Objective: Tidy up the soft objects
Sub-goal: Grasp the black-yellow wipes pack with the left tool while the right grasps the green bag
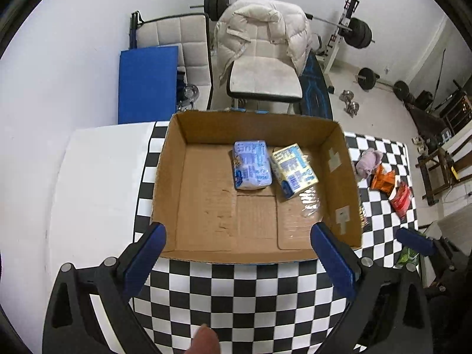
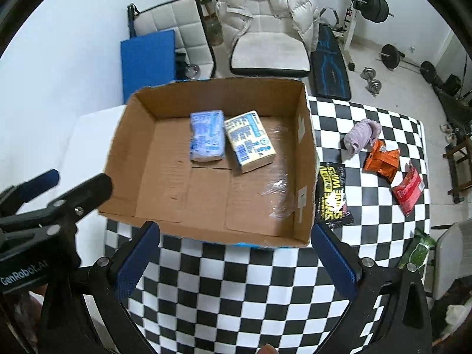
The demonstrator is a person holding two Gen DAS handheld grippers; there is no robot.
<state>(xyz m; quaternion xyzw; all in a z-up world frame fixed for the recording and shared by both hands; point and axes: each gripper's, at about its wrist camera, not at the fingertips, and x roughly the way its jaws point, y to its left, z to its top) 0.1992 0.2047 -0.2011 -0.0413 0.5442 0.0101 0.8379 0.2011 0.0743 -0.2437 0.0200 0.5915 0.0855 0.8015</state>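
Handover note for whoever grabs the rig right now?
Left claw: open, holding nothing, at the near edge of the brown cardboard box.
Right claw: open, holding nothing, also at the box's near edge.
Done: blue tissue pack and yellow tissue pack lie in the box.
Left: on the checkered cloth right of the box, lilac cloth bundle, orange pouch, red pouch, black-and-yellow snack bag, green packet.

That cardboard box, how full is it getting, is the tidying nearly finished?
Partly. The cardboard box holds a blue pack and a yellow pack. Both hand-held grippers, left and right, are open and empty. The purple cloth and snack bags wait outside.
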